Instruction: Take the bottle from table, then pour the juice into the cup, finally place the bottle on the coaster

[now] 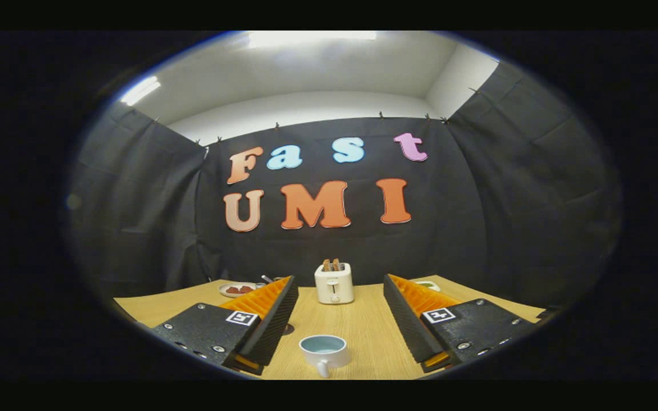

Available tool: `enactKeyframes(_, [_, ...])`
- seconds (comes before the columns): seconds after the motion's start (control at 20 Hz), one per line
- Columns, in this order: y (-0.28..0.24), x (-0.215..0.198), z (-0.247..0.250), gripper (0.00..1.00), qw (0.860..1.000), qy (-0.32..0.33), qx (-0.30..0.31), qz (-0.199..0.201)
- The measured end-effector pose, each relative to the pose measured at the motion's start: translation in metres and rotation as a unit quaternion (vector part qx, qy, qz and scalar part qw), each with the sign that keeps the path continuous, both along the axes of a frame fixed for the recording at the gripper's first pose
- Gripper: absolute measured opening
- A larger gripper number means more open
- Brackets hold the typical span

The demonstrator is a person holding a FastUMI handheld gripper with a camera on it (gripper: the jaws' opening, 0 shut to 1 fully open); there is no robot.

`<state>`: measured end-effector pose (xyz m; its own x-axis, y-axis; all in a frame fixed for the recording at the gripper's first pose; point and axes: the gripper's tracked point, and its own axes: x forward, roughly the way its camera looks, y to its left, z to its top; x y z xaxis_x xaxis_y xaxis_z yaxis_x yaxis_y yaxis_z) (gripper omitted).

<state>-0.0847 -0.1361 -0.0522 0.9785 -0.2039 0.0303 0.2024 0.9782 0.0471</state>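
Note:
A white cup (324, 351) with a pale blue inside stands on the wooden table (357, 325), its handle turned toward me. It sits low between my two fingers, close in front. My gripper (340, 311) is open wide with nothing between its fingers. A small dark round edge (288, 329) peeks out beside the left finger; I cannot tell what it is.
A white toaster (334, 283) with toast in its slots stands beyond the fingers near the table's far edge. A plate with red food (236, 289) lies at the far left. A light dish with something green (427, 284) lies at the far right.

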Motion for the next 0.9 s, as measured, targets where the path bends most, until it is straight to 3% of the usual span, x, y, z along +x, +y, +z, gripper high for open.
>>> enactKeyframes(0.35, [0.011,0.003,0.0,0.89,0.999,0.004,-0.045,0.003])
enactKeyframes(0.9, [0.01,0.003,-0.002,0.89,0.999,0.006,-0.043,0.004])
